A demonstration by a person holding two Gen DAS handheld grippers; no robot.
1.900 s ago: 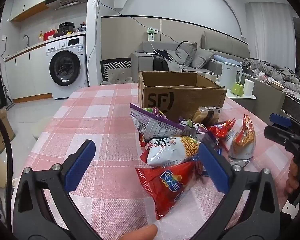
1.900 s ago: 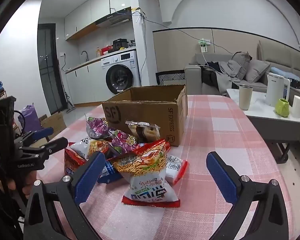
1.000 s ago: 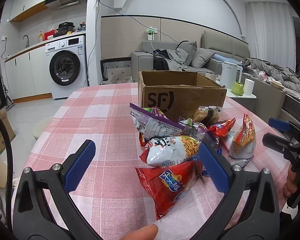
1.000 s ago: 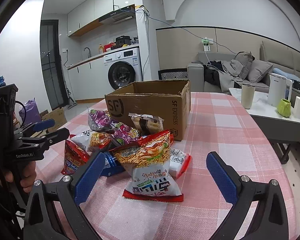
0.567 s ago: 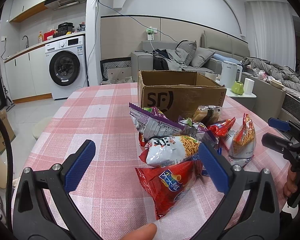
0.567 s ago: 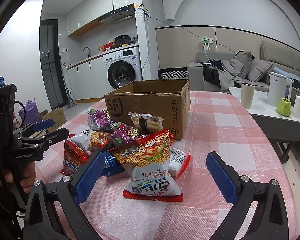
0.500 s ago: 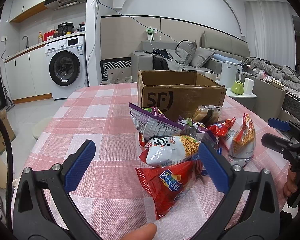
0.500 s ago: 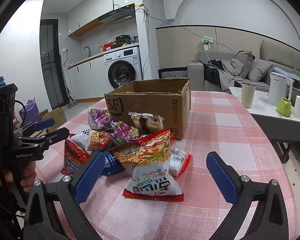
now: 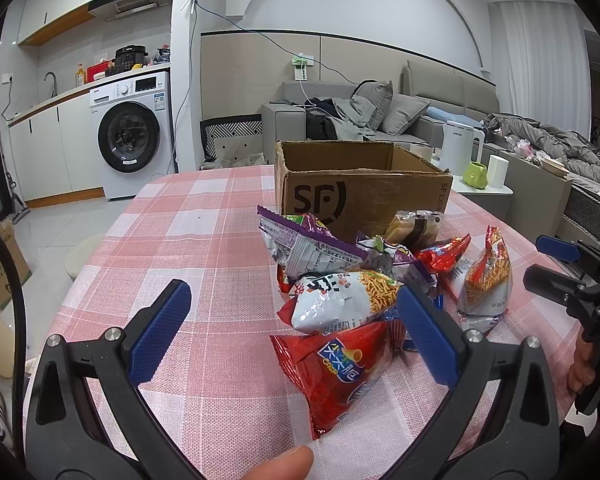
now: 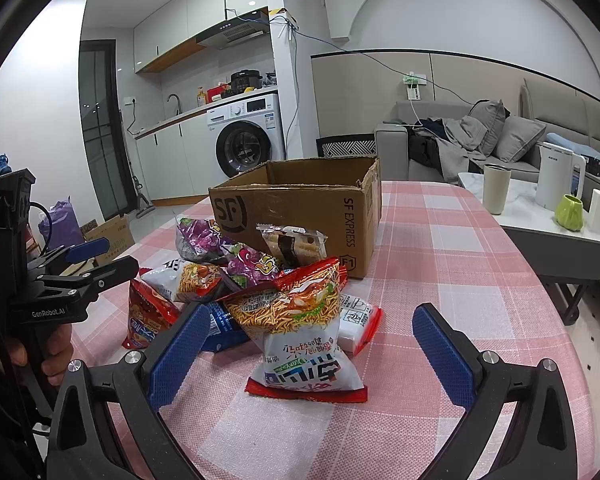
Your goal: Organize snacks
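A pile of snack bags lies on the pink checked tablecloth (image 9: 204, 240) in front of an open SF cardboard box (image 9: 364, 196), which also shows in the right wrist view (image 10: 300, 208). Nearest my left gripper (image 9: 292, 332) is a red chip bag (image 9: 340, 368), with a white noodle-snack bag (image 9: 340, 296) and a purple bag (image 9: 304, 244) behind it. My left gripper is open and empty. My right gripper (image 10: 312, 344) is open and empty, just short of a white and red noodle-snack bag (image 10: 300, 328). A wafer pack (image 10: 292, 244) leans on the box.
A low side table (image 10: 540, 220) with a kettle, mug and green cup stands right of the table. A washing machine (image 9: 132, 140) and sofa (image 9: 364, 116) are behind. The other hand-held gripper shows at the right edge of the left wrist view (image 9: 572, 276).
Almost nothing has moved. The right gripper drifted slightly nearer the pile over the last two seconds. Both grippers stay open.
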